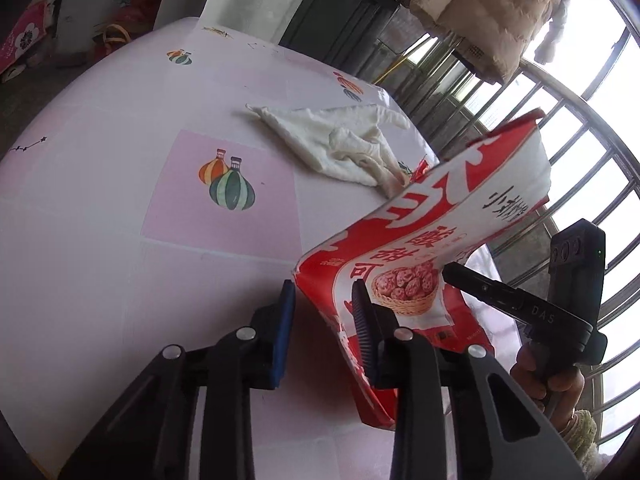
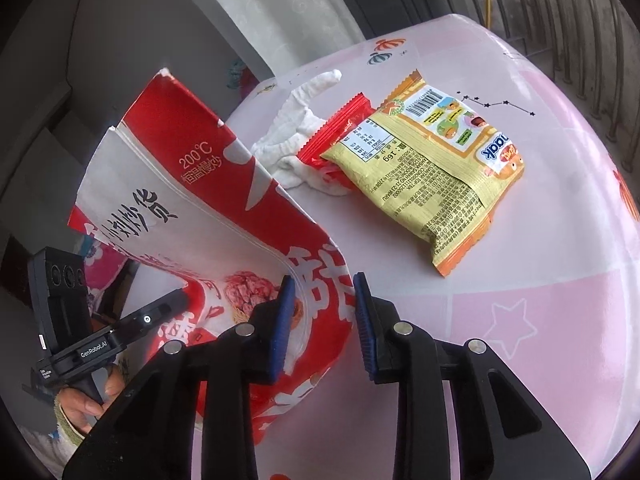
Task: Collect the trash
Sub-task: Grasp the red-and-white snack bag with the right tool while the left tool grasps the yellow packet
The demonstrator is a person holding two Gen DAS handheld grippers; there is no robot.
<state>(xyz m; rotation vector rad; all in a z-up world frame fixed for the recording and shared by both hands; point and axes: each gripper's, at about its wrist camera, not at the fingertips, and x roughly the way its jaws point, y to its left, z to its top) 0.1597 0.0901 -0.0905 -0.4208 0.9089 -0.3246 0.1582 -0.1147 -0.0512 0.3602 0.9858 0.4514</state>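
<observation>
A big red-and-white snack bag [image 1: 440, 216] [image 2: 180, 184] stands with its mouth up at the table's near edge, between both grippers. In the left wrist view the bag's lower corner lies between the jaws of my left gripper [image 1: 324, 320]. A gap shows beside the blue pad, so the gripper is open. In the right wrist view the bag's side edge fills the gap of my right gripper [image 2: 320, 316], whose pads stand apart, open. Beyond lie a yellow snack packet [image 2: 432, 172], a red wrapper [image 2: 340, 128] partly under it, and a crumpled white cloth [image 1: 340, 140] [image 2: 296, 128].
The round table [image 1: 100, 200] [image 2: 540, 240] has a pink-and-white patterned cover. A metal railing [image 1: 560, 140] and a hanging padded jacket [image 1: 492, 12] stand behind it. A person's hand [image 1: 552, 376] [image 2: 88, 396] grips each handle close beside the bag.
</observation>
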